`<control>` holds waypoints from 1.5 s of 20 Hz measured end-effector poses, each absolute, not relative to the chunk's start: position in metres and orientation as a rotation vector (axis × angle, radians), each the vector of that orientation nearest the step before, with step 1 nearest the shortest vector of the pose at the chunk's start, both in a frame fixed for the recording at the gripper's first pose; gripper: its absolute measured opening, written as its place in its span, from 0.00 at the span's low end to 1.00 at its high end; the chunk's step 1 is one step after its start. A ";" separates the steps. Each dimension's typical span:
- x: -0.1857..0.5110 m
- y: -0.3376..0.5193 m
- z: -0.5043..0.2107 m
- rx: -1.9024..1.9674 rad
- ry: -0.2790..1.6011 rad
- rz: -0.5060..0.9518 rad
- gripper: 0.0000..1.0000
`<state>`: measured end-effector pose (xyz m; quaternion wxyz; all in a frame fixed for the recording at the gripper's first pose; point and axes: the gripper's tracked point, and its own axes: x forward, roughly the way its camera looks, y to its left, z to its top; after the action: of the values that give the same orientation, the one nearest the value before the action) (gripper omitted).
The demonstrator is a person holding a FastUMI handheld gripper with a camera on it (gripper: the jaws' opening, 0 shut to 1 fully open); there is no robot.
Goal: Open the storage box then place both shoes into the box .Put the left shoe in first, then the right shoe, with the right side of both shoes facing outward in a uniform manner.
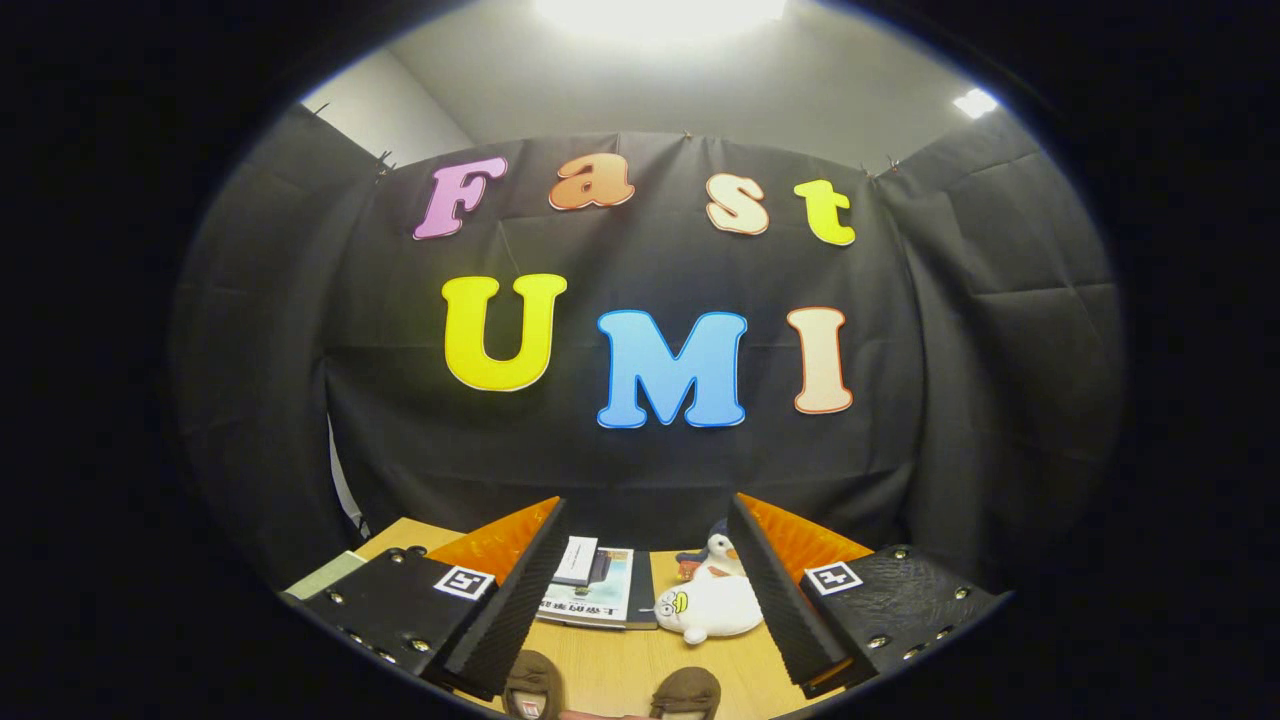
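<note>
- Gripper: jaws spread wide, empty, raised above wooden surface.
- Brown shoes: paired below fingers.
- Advice: tilt down, locate storage box first.

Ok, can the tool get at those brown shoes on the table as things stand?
Probably yes. The tool is open with nothing held, and the two brown shoes sit on the wooden table between its fingers, below them. The plush duck and books lie beyond, out of the way.

Gripper raised, aimed level forward; jaws spread wide apart, nothing between them, touching nothing.
</note>
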<state>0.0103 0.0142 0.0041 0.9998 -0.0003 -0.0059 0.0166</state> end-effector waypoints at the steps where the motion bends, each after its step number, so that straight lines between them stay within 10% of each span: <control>1: 0.010 0.015 0.005 0.001 -0.016 0.032 0.97; 17: 0.015 0.034 -0.037 0.009 0.035 0.081 0.97; 30: 0.005 0.154 -0.162 0.259 0.405 0.515 0.98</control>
<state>0.0049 0.1536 -0.1616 0.9385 0.1270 0.1984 0.2524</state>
